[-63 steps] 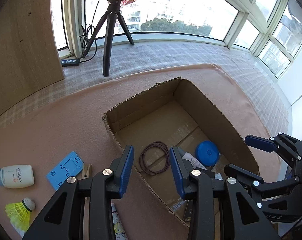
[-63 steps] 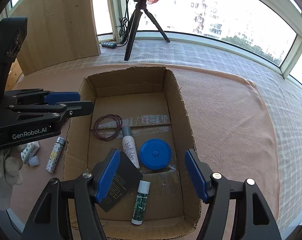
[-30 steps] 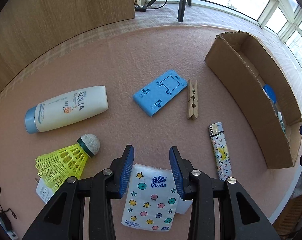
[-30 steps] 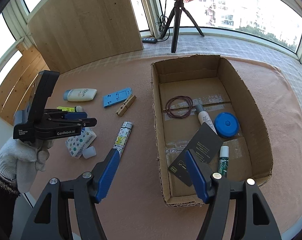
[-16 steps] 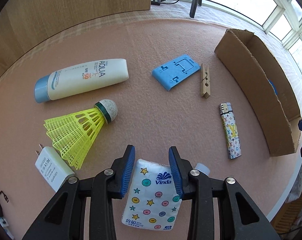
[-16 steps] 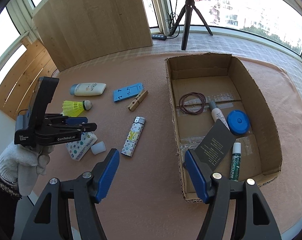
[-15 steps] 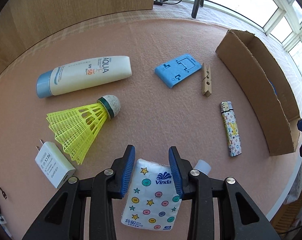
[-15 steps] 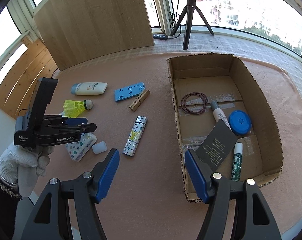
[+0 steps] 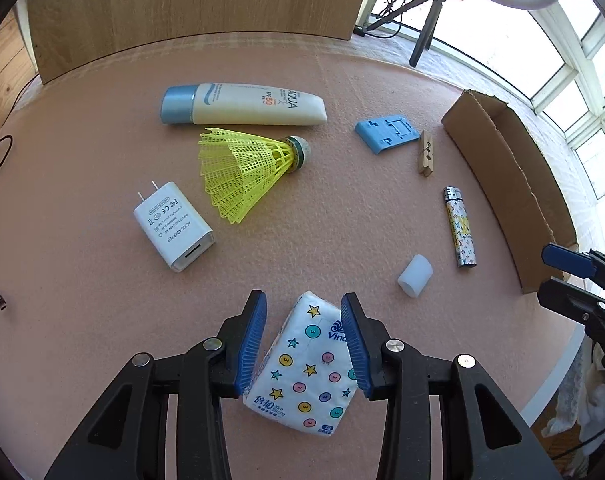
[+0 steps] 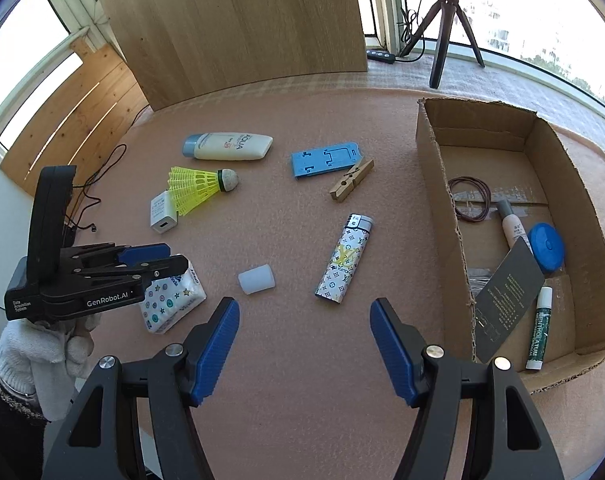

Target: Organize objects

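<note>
My left gripper [image 9: 303, 312] is open, its blue pads on either side of a white tissue pack [image 9: 306, 368] printed with stars and dots; the pack lies on the pink mat and also shows in the right wrist view [image 10: 172, 300]. My right gripper [image 10: 304, 320] is open and empty above the mat, just in front of a patterned lighter [image 10: 344, 258] and a small white cap [image 10: 256, 279]. The cardboard box [image 10: 438, 184] stands at the right with a hair tie, tubes, a blue disc and a dark card inside.
On the mat lie a sunscreen tube [image 9: 242, 104], a yellow shuttlecock [image 9: 246, 168], a white charger [image 9: 174, 226], a blue phone stand [image 9: 386, 130] and a wooden clothespin [image 9: 425, 153]. A wooden board [image 10: 242, 28] and a tripod [image 10: 446, 20] stand behind.
My left gripper has swung left and moved in closer around the tissue pack. My right gripper has drawn back and left, so that the box sits further right.
</note>
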`<action>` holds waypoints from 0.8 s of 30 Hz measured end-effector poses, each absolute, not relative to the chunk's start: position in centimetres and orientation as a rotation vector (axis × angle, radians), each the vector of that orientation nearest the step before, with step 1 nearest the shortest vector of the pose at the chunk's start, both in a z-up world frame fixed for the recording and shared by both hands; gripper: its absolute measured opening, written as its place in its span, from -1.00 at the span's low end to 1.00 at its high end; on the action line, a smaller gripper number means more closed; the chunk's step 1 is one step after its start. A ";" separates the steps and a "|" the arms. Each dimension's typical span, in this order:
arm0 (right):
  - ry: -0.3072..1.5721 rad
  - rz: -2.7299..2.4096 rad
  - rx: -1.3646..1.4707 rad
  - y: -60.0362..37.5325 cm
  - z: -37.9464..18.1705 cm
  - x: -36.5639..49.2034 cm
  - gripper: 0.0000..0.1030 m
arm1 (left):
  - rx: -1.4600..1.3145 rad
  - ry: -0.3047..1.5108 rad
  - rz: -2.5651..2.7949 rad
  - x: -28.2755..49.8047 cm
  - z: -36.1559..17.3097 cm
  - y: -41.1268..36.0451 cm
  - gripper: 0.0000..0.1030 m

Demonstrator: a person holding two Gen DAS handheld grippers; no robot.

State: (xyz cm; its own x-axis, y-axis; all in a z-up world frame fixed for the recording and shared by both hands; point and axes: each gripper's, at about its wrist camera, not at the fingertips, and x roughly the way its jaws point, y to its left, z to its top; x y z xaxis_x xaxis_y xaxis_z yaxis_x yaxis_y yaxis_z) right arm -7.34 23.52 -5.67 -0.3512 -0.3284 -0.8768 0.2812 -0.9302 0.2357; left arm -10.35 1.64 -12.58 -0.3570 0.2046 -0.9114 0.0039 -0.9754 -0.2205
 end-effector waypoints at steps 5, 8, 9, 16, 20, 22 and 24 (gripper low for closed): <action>-0.080 -2.250 1.541 21.5 -6.6 -7.0 0.25 | -1.708 -0.370 2.480 -9.5 -13.0 -0.8 -0.13; -0.052 -2.221 1.548 20.0 -7.2 -6.9 0.25 | -1.713 -0.396 2.467 -8.4 -13.3 -1.3 -0.13; -0.040 -2.218 1.550 19.6 -7.4 -6.9 0.25 | -1.709 -0.405 2.460 -7.9 -13.4 -1.3 -0.12; -0.060 -2.148 1.619 17.5 -9.3 -7.8 0.25 | -1.668 -0.503 2.449 -6.2 -14.2 -1.8 -0.05; -0.057 -2.117 1.681 16.6 -10.5 -8.5 0.25 | -1.624 -0.594 2.436 -5.6 -14.4 -1.8 -0.05; -0.072 -2.091 1.705 16.2 -11.0 -8.8 0.25 | -1.623 -0.596 2.435 -5.2 -14.7 -1.4 -0.05; -0.092 -2.068 1.724 15.8 -11.5 -9.1 0.25 | -1.619 -0.617 2.422 -4.9 -15.1 -1.0 -0.05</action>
State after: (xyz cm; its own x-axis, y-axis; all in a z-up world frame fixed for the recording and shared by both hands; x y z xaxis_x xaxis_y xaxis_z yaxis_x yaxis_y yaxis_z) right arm -9.08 15.82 -11.53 -0.1223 -0.3739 -0.9194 0.2908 -0.8992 0.3270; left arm -4.88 -1.04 -15.11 -0.3994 0.3564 -0.8447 0.0914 -0.9013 -0.4235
